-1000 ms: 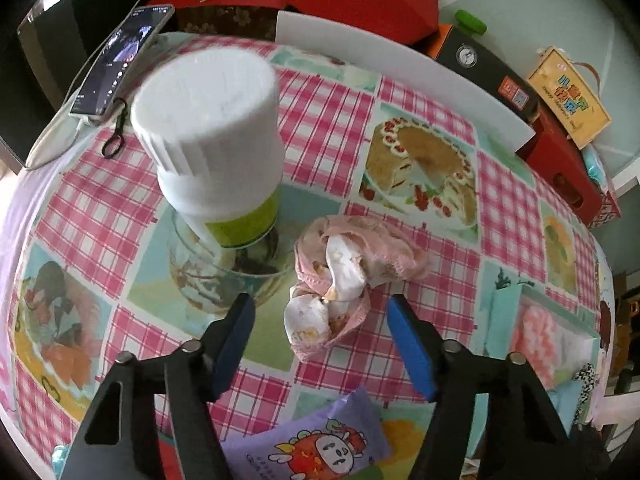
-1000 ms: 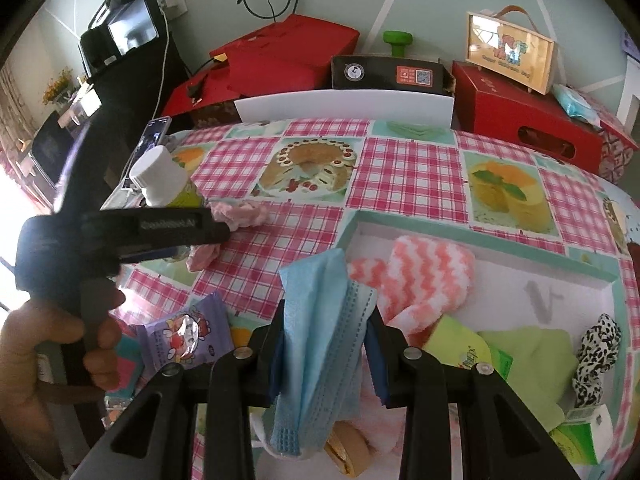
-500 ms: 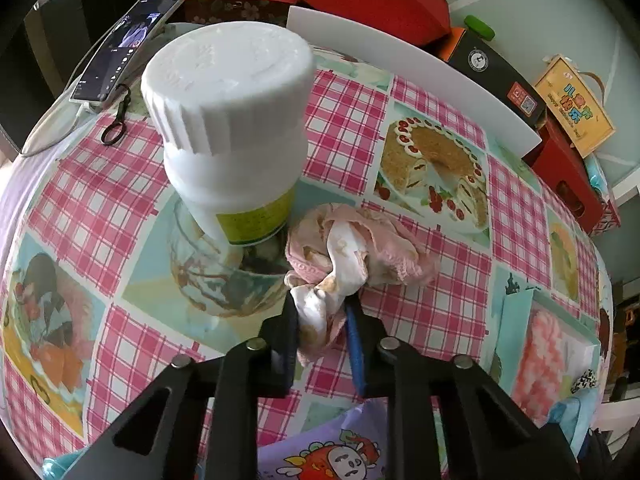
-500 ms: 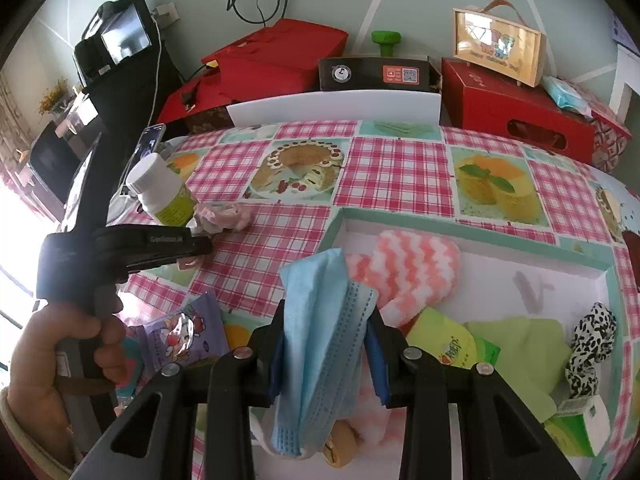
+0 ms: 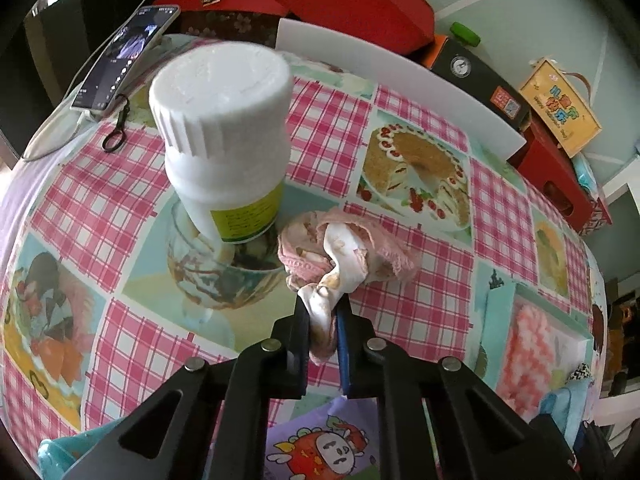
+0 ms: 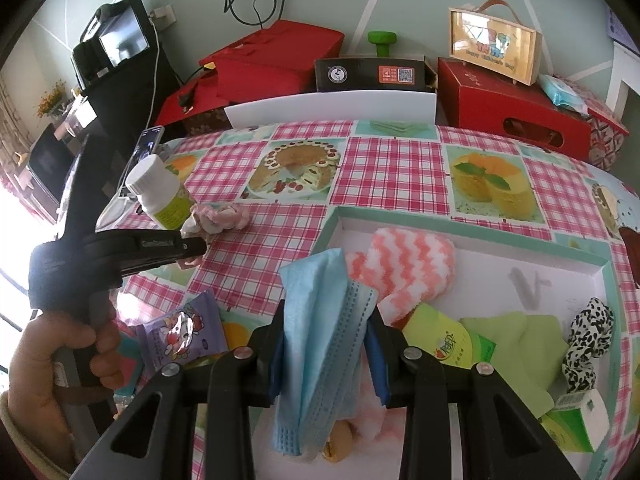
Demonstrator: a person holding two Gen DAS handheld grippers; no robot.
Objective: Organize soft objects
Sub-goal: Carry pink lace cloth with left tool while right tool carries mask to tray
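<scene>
My left gripper (image 5: 322, 312) is shut on the near end of a crumpled pink and white cloth (image 5: 344, 248) that lies on the checked tablecloth beside a white bottle (image 5: 224, 136). In the right wrist view the cloth (image 6: 218, 216) and the left gripper (image 6: 196, 246) show at the left. My right gripper (image 6: 326, 332) is shut on a blue face mask (image 6: 324, 344), held over the near left corner of a white tray (image 6: 520, 240). The tray holds a pink and white knitted piece (image 6: 400, 264), green cloth (image 6: 528, 332) and a black and white scrunchie (image 6: 588, 336).
A purple snack packet (image 6: 180, 332) lies near the table's front edge. A phone (image 5: 128, 56) sits at the far left. Red boxes (image 6: 512, 108), a black box (image 6: 372, 74) and a white board (image 6: 332, 110) stand behind the table. A green carton (image 6: 576, 424) is in the tray.
My left gripper moved forward and closed on the near end of the pink and white cloth, then pulled it slightly up. My right gripper kept hold of the mask and barely moved.
</scene>
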